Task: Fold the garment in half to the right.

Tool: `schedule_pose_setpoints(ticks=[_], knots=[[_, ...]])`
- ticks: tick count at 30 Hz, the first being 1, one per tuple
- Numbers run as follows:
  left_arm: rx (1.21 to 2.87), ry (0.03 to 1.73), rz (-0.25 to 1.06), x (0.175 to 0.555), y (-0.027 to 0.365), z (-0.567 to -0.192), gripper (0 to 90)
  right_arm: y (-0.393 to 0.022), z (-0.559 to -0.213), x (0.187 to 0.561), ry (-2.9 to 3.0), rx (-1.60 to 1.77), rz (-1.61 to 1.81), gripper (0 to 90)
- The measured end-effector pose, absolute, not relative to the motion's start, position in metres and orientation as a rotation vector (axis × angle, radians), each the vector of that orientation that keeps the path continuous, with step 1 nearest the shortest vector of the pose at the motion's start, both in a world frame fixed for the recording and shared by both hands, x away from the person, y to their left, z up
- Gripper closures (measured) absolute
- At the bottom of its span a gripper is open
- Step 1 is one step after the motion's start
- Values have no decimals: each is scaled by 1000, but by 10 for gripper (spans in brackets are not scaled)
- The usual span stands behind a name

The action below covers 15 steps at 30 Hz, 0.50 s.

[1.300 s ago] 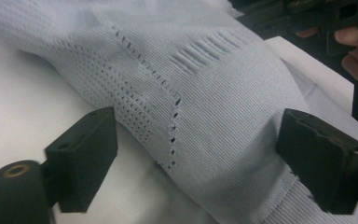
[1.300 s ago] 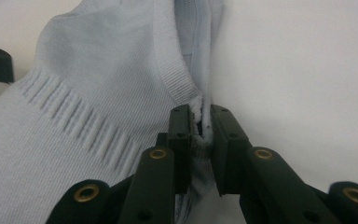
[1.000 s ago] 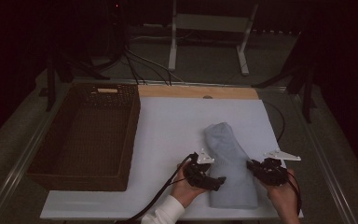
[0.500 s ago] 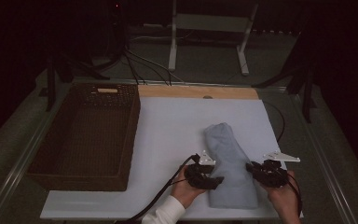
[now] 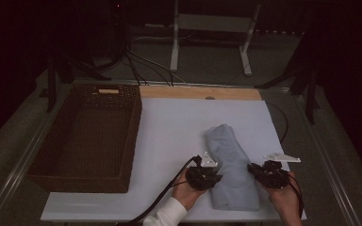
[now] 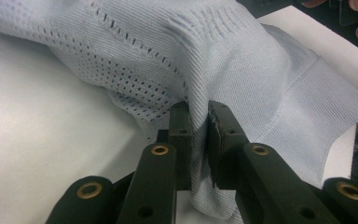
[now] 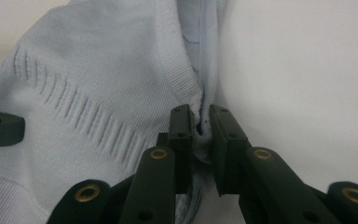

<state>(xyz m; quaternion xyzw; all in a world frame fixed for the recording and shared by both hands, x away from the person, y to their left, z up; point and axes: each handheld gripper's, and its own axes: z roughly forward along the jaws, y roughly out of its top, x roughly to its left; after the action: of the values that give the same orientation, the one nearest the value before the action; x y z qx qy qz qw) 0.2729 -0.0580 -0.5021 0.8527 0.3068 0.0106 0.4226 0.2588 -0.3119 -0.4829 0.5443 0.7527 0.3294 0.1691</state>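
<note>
Pale blue knit garment (image 5: 231, 169), folded into a long narrow bundle, lying lengthwise on the white sheet (image 5: 179, 136) of the bench, right of centre, near end close to the front edge. Fine ribbed knit across most of the surface; rows of small openwork holes along one panel in the left gripper view (image 6: 135, 79); a band of short slit-like eyelets and a ribbed hem band in the right gripper view (image 7: 98, 84). Soft, rounded folds, no sharp creases.

Left gripper (image 5: 206, 176) at the bundle's left edge, near end; jaws just closed, now clenched on a raised pleat of the fabric, pinched between both pads (image 6: 200, 140). Right gripper (image 5: 264, 173) at the opposite edge, level with the left; jaws clamped on the ribbed hem, fabric gathered between the pads (image 7: 201, 135). One hand behind each gripper, entering from the front edge.

Dark brown wicker basket (image 5: 52, 155) on the left part of the bench, well apart from the garment.
</note>
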Motion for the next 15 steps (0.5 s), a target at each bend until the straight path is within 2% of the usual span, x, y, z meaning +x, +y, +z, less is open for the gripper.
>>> schedule_pose_setpoints(ticks=[15], knots=[[2106,813,81,271,-32,-498,824,-291,-484,271,2170,1489,945,812]])
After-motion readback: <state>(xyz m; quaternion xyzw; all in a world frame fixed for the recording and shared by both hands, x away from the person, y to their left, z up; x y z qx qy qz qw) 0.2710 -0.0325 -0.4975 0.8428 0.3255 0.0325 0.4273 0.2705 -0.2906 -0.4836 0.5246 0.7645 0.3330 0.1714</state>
